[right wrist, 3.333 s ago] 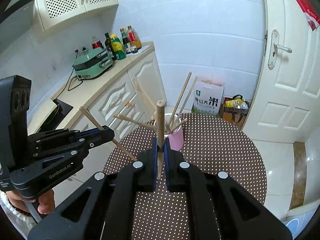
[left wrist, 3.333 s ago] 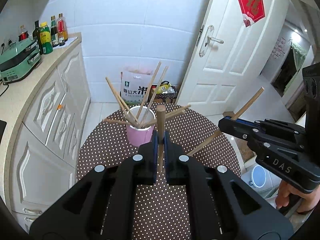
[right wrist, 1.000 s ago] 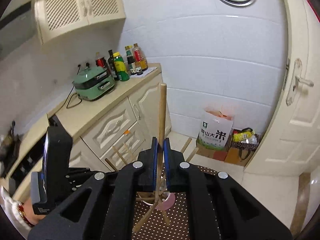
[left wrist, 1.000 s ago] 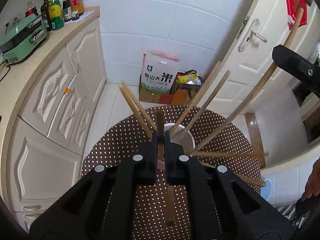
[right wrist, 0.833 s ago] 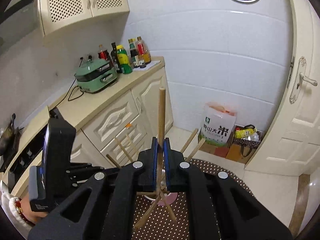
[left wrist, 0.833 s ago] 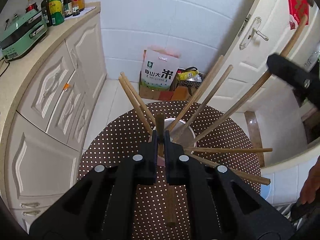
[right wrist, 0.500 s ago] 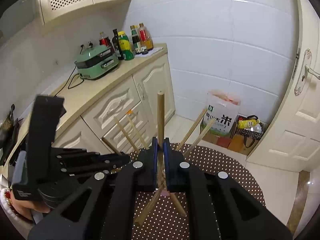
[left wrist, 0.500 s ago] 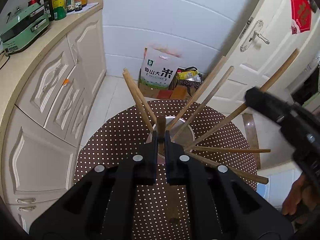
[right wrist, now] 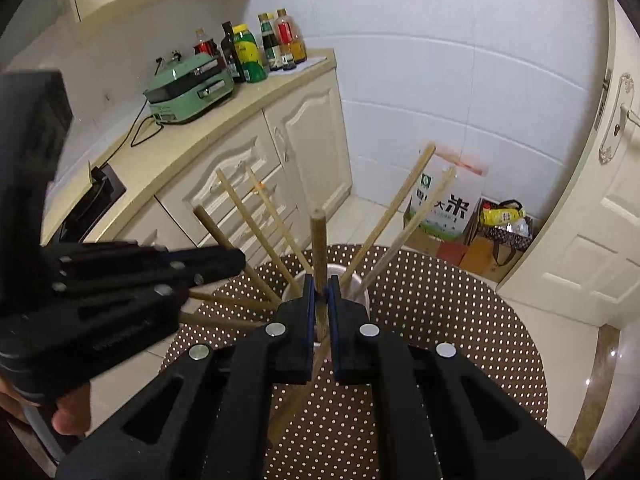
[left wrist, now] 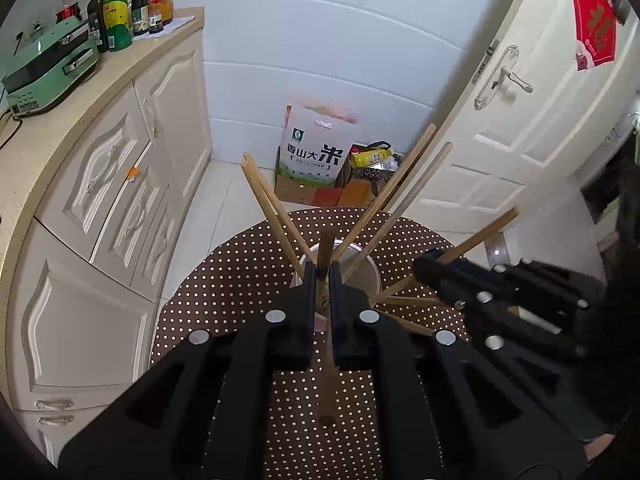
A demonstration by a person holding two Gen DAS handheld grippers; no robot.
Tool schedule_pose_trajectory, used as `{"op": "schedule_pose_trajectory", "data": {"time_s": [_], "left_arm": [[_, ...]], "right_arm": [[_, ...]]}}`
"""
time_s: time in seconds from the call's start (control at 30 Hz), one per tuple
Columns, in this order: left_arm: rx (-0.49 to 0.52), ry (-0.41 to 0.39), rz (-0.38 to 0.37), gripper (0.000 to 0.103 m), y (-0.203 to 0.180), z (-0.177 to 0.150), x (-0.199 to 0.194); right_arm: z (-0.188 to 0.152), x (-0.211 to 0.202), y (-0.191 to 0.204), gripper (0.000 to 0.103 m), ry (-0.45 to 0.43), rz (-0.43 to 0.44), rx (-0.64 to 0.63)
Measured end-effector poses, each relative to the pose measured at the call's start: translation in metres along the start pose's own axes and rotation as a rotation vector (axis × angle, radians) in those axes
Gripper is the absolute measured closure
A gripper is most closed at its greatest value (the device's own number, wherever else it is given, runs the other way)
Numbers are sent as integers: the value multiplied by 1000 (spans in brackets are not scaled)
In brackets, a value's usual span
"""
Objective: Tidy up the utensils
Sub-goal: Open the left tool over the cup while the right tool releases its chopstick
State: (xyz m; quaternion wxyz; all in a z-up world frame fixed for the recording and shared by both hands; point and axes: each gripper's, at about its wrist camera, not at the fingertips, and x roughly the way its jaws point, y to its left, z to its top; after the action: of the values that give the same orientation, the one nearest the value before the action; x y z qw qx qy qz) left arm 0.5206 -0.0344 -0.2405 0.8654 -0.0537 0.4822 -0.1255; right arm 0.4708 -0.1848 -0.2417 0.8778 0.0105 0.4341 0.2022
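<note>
A pink cup (left wrist: 370, 278) (right wrist: 354, 270) stands on the round brown dotted table (left wrist: 240, 272) (right wrist: 460, 320), with several wooden chopsticks (left wrist: 396, 172) (right wrist: 400, 196) fanned out of it. My left gripper (left wrist: 322, 280) is shut on one chopstick (left wrist: 327, 360), just at the cup's near rim. From the right wrist view the left gripper (right wrist: 236, 260) comes in from the left, its chopstick (right wrist: 212, 222) poking up behind it. My right gripper (right wrist: 320, 296) is shut on another chopstick (right wrist: 318, 240) over the cup's mouth. In the left wrist view the right gripper (left wrist: 424, 266) sits right of the cup.
A cream counter with cabinets runs along the left, carrying a green appliance (left wrist: 48, 68) (right wrist: 188, 88) and bottles (left wrist: 132, 4). On the floor behind the table stand a rice bag (left wrist: 316, 152) and boxes. A white door (left wrist: 520, 128) is at the right. A hand (right wrist: 72, 412) holds the left gripper.
The right gripper has come down with its chopstick, from high at the upper right to beside the cup. The left gripper has stayed at the cup's rim.
</note>
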Motion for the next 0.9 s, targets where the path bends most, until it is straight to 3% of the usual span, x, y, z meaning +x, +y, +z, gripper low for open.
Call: {"op": "schedule_pose_trajectory", "data": {"time_s": [0.3, 0.4, 0.43, 0.47, 0.5, 0.9], "left_arm": [[4, -15, -8, 96, 0, -3, -13], [1, -22, -19, 92, -1, -4, -19], [2, -27, -20, 76, -1, -6, -21], [0, -38, -20, 49, -1, -6, -25], [-3, -64, -21, 45, -1, -8, -31], [-4, -145, -6, 44, 6, -23, -79]], "right_arm": [[-4, -9, -4, 96, -8, 9, 57], [-4, -18, -3, 87, -26, 9, 74], [-4, -22, -3, 85, -34, 6, 78], [-4, -25, -2, 82, -41, 5, 80], [-4, -28, -1, 80, -46, 4, 82], [-12, -84, 12, 71, -155, -25, 127]]}}
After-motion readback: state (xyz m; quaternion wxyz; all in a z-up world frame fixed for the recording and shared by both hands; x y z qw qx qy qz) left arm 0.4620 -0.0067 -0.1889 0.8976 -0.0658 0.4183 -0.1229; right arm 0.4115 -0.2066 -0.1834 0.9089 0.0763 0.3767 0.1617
